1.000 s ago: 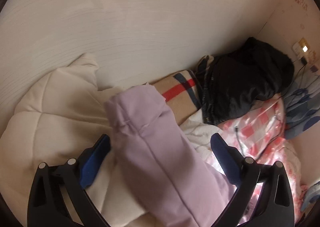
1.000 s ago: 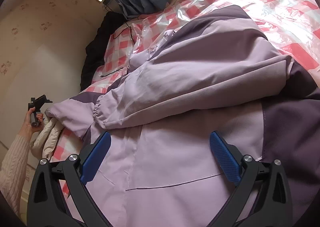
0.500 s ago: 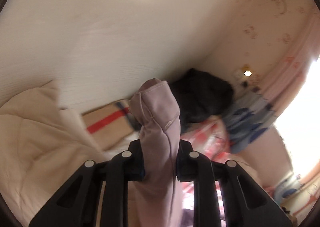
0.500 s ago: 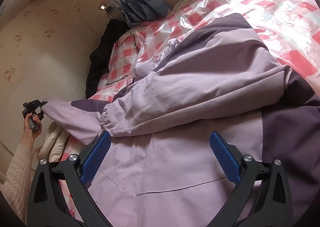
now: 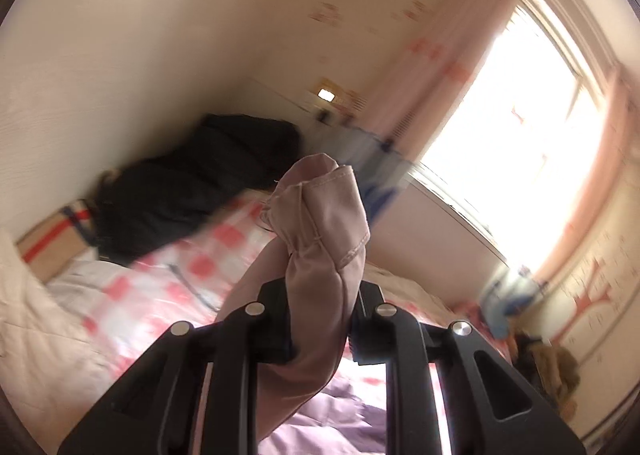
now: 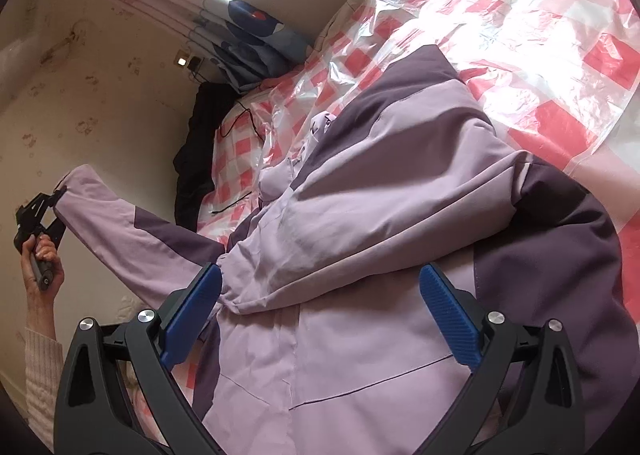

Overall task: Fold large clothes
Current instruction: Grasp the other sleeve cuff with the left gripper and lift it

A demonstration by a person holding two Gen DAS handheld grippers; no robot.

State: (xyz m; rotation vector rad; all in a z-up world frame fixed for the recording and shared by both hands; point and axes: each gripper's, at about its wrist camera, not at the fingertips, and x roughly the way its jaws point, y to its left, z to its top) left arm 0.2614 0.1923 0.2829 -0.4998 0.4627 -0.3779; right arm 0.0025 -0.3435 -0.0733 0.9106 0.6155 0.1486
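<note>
jacket (image 6: 360,215) spread only in right view, left tool (image 5: 320,319) clamping sleeve (image 5: 320,223)

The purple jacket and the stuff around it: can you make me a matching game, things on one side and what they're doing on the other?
Things:
1. left gripper
2. right gripper
3. black coat
4. jacket sleeve

States:
a. open, holding nothing
b. heaped by the wall
c. lifted off the bed
d. shut on a cuff

Pairs: 1-d, 2-a, 3-b, 4-c
</note>
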